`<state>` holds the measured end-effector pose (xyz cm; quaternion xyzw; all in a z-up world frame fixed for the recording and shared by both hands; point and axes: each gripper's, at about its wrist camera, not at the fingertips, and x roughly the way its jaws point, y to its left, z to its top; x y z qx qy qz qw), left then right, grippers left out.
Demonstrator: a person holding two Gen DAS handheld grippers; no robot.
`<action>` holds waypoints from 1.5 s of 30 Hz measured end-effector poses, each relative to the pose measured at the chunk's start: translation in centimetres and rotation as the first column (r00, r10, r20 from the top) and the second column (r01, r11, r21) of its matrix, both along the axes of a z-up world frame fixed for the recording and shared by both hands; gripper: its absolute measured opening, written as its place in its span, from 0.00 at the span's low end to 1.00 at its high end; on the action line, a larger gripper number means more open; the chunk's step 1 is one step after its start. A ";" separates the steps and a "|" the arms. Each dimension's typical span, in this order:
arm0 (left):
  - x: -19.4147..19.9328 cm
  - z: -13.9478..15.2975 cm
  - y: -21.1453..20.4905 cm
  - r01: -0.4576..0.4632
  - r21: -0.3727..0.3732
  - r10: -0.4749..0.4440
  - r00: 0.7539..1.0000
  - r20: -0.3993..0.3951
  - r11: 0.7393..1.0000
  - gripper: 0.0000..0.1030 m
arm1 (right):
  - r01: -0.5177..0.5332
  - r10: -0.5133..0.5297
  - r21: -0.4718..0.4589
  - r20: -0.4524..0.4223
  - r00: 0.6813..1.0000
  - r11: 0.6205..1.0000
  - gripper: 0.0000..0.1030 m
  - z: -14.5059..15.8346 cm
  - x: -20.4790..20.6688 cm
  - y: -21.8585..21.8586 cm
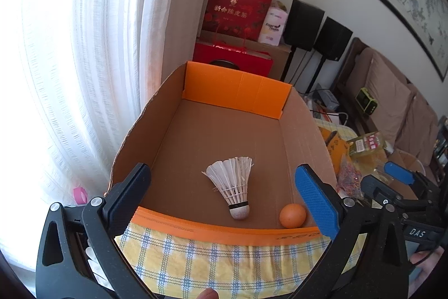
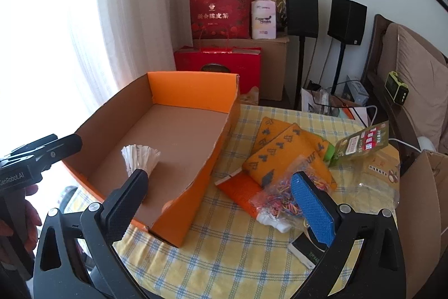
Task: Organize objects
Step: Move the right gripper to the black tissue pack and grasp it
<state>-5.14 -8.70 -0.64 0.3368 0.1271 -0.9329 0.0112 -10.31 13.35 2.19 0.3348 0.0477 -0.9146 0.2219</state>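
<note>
An open orange cardboard box (image 1: 238,91) stands on a yellow checked tablecloth (image 1: 224,265); it also shows in the right wrist view (image 2: 193,94). Inside lie a white shuttlecock (image 1: 233,184) and an orange ball (image 1: 292,215). The shuttlecock's feathers show in the right wrist view (image 2: 140,156). My left gripper (image 1: 224,201) is open and empty at the box's near edge. My right gripper (image 2: 221,203) is open and empty beside the box's right wall, near a bag of coloured rubber bands (image 2: 282,201), an orange tube (image 2: 249,196) and orange patterned socks (image 2: 288,153).
A green-labelled packet (image 2: 361,145) and a clear plastic bag (image 2: 378,181) lie right on the table. A small black-and-white box (image 2: 305,251) lies near the front. Red gift bags (image 2: 221,13), speakers (image 2: 301,10) and a sofa (image 2: 414,80) stand behind.
</note>
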 end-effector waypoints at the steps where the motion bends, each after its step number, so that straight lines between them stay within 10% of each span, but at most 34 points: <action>1: 0.1 0.1 0.2 0.010 0.005 -0.010 1.000 -0.004 1.000 1.00 | 0.007 -0.007 -0.002 0.002 1.000 1.000 1.00 0.0 0.0 0.5; 22: -0.1 -0.3 8.0 0.196 0.033 -0.196 0.980 0.016 0.980 1.00 | 0.268 -0.268 0.013 0.053 0.962 0.963 1.00 -1.6 -0.4 13.0; 45: -2.3 -1.2 13.6 0.283 0.031 -0.284 0.957 0.053 0.959 1.00 | 0.273 -0.277 0.043 0.159 0.948 0.961 0.99 -8.9 -1.1 11.9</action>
